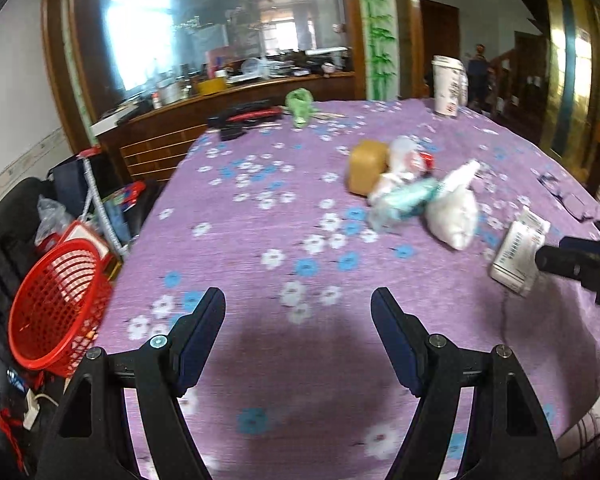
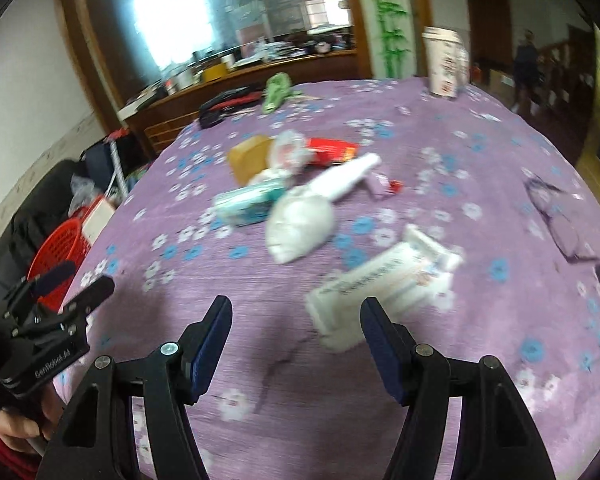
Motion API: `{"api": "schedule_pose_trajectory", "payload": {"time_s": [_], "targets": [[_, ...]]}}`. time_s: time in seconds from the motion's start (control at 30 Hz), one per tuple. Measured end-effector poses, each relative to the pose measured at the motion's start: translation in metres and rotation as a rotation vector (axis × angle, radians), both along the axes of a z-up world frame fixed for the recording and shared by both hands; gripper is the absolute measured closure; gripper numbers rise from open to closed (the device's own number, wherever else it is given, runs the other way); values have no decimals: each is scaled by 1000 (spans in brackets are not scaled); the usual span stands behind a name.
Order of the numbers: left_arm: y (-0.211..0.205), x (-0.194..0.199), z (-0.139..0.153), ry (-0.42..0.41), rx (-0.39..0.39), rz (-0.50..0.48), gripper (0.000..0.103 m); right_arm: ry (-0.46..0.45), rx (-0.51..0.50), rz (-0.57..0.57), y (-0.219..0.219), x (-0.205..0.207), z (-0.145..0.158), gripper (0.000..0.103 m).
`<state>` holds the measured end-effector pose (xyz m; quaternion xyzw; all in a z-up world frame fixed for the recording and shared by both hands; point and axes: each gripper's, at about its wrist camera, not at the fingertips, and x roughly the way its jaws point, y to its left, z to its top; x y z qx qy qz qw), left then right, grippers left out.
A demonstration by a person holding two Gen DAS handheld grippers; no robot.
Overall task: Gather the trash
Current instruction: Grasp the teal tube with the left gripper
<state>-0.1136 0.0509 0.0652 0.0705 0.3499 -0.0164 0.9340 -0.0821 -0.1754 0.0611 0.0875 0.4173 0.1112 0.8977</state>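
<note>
Trash lies on the purple flowered tablecloth [image 1: 284, 216]: a tan box [image 1: 366, 170], a teal and white wrapper [image 1: 404, 200], a white crumpled bag [image 1: 456, 216] and a white flattened carton [image 1: 516, 256]. My left gripper [image 1: 298, 304] is open and empty above bare cloth near the front. My right gripper [image 2: 296, 312] is open, its right finger beside the near end of the white carton [image 2: 384, 284]. The white bag [image 2: 304, 220], the wrapper [image 2: 248, 200], the tan box [image 2: 248, 158] and a red packet [image 2: 332, 150] lie beyond it.
A red mesh basket [image 1: 56, 308] stands off the table's left edge, also in the right wrist view [image 2: 58, 256]. A white paper cup [image 1: 446, 86], a green cloth [image 1: 300, 106] and a black and red tool [image 1: 248, 118] sit at the far side. Dark glasses [image 2: 556, 216] lie right.
</note>
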Motion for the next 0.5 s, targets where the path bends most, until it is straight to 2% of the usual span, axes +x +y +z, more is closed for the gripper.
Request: {"api": "schedule_pose_trajectory", "payload": {"time_s": [0.2,0.33,0.5], "targets": [[-31,12,3,22,11,-108,29,26,60,-73,-38,2,-4,32],[-47,44,4,47,48,-168,29,21,87,-100,-52,-1,-3,32],[-62,82,-1,60,98,-191,29,34,114,-120,-66,-1,-7,32]]}}
